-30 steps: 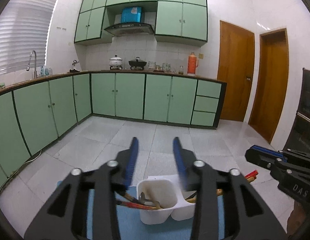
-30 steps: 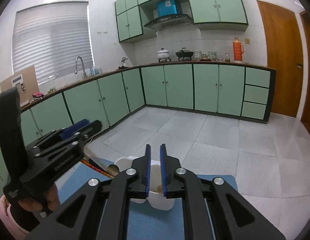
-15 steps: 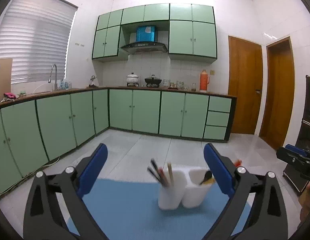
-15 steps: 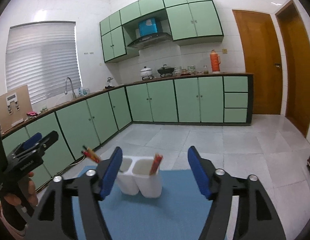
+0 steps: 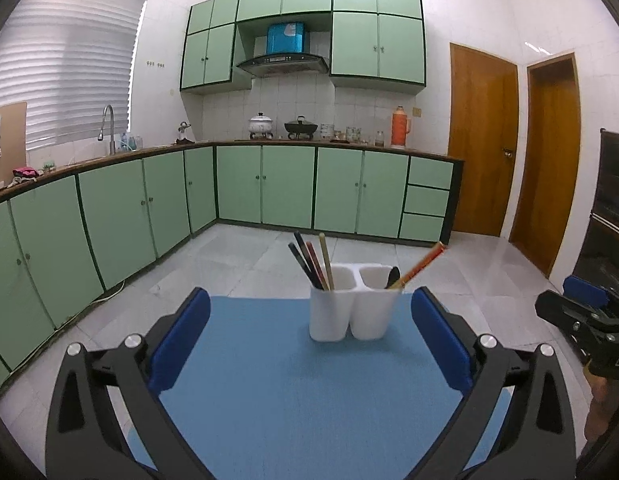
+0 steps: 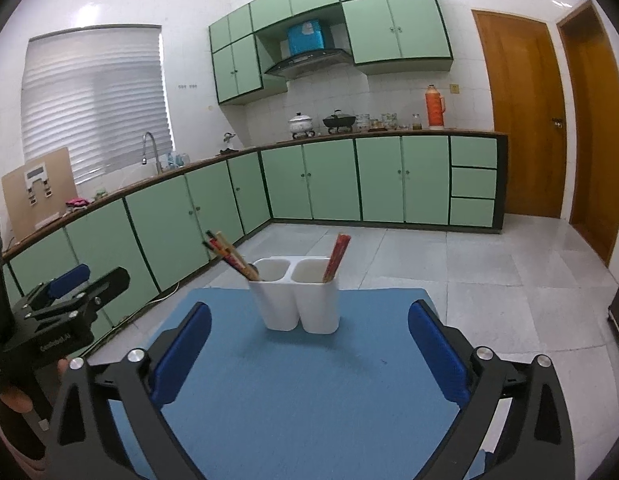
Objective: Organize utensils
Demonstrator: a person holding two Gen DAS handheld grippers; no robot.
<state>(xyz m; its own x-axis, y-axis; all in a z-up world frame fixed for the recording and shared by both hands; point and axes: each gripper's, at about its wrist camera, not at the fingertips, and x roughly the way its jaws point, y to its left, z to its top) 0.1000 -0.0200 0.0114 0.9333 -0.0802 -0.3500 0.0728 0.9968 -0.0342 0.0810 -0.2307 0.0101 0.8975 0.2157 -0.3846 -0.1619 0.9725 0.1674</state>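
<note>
Left wrist view: the left gripper (image 5: 309,344) has spread wide and holds nothing, backed away over the blue mat (image 5: 293,392); the white two-cup holder (image 5: 351,302), earlier right at its fingertips, now stands upright ahead between them, chopsticks (image 5: 312,260) in it. The right gripper (image 6: 309,344), shut a second ago, likewise gapes empty

Both grippers now sit back from the white 2-cup holder (image 5: 354,303), no longer over it. Left gripper (image 5: 309,344) jaws go from partly spread at 1 s ago to wide apart. Right gripper (image 6: 307,350) jaws go from nearly closed to wide apart. Holder now stands clear on the blue mat (image 5: 293,392), chopsticks (image 5: 314,261) upright inside.
</note>
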